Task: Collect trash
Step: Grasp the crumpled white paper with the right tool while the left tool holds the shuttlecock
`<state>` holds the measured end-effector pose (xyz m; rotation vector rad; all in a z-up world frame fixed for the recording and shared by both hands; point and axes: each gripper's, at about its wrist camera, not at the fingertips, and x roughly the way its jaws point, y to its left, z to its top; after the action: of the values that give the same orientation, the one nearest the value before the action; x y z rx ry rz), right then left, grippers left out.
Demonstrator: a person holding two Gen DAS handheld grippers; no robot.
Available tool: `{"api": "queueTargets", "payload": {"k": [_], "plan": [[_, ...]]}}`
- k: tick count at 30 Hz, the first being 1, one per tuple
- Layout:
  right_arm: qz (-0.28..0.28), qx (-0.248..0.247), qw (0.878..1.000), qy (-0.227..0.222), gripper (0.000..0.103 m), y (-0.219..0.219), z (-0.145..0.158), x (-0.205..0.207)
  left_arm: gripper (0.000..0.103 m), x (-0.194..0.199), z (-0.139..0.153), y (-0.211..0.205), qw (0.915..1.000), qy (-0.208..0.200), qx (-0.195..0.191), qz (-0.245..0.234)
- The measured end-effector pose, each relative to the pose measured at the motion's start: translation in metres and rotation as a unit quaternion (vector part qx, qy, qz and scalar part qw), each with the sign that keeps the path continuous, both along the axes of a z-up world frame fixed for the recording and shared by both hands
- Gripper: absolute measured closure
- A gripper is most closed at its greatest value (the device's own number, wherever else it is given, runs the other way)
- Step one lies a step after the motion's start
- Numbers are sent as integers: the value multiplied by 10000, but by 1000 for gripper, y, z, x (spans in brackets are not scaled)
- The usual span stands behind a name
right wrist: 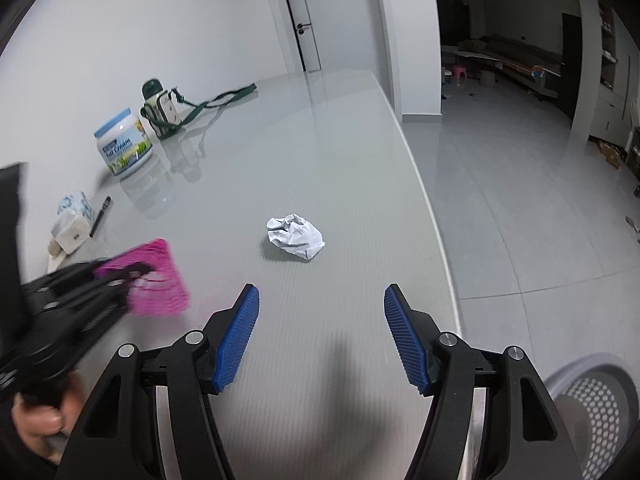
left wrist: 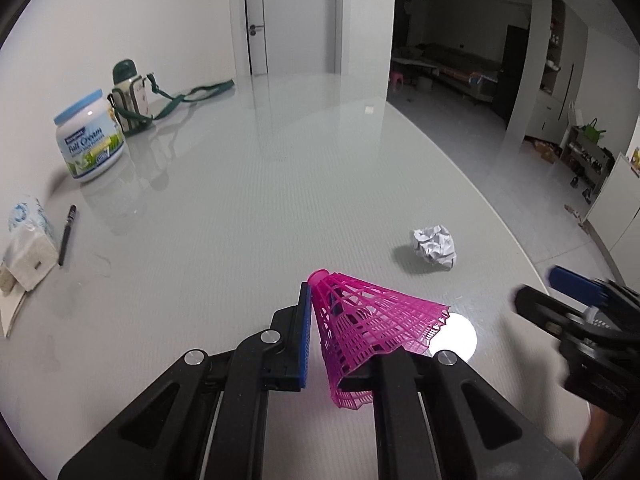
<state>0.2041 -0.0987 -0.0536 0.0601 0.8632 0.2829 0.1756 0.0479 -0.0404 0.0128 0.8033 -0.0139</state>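
My left gripper [left wrist: 320,296] is shut on a pink plastic shuttlecock [left wrist: 372,328], held just above the grey table [left wrist: 240,200]. The shuttlecock also shows blurred in the right wrist view [right wrist: 160,280], held by the left gripper [right wrist: 132,276]. A crumpled white paper ball [left wrist: 436,246] lies on the table ahead and right of it, and ahead of my right gripper [right wrist: 320,316] in the right wrist view [right wrist: 296,236]. The right gripper is open and empty above the table; it shows blurred at the right edge of the left wrist view [left wrist: 560,292].
At the far left stand a milk powder tub [left wrist: 90,138], a green-capped bottle with a strap [left wrist: 130,96], a tissue pack [left wrist: 28,240] and a pen [left wrist: 67,234]. The table's right edge [right wrist: 436,216] drops to the floor. A white perforated bin [right wrist: 592,400] sits at lower right.
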Motion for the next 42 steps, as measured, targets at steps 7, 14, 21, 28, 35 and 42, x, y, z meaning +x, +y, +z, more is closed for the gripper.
{"api": "queueTargets", "payload": {"k": [7,14,21,28,35,42], "plan": [[208,-265,9992,213,40,27,-18,42,93,-13,7,11,9999,-123,32,94],[258,-600,9972,366,41,47,-32,70,93,-13,0,27,9997,-9,-91,222],[292,-904,9952,250,63,58,-34,77,93,-12,-3,32,9996,27,-172,232],[245,-554,9980,159,69,46,-23,60,93,-14,0,31,9996,-7,-186,209],[-93,-214,9997,-15,69,17,-4,5,93,-23,7,20,9997,-74,-223,58],[-792,-213,9964,-212,69,-29,6,-65,93,-45,19,-21,9987,-204,-249,-389]]}}
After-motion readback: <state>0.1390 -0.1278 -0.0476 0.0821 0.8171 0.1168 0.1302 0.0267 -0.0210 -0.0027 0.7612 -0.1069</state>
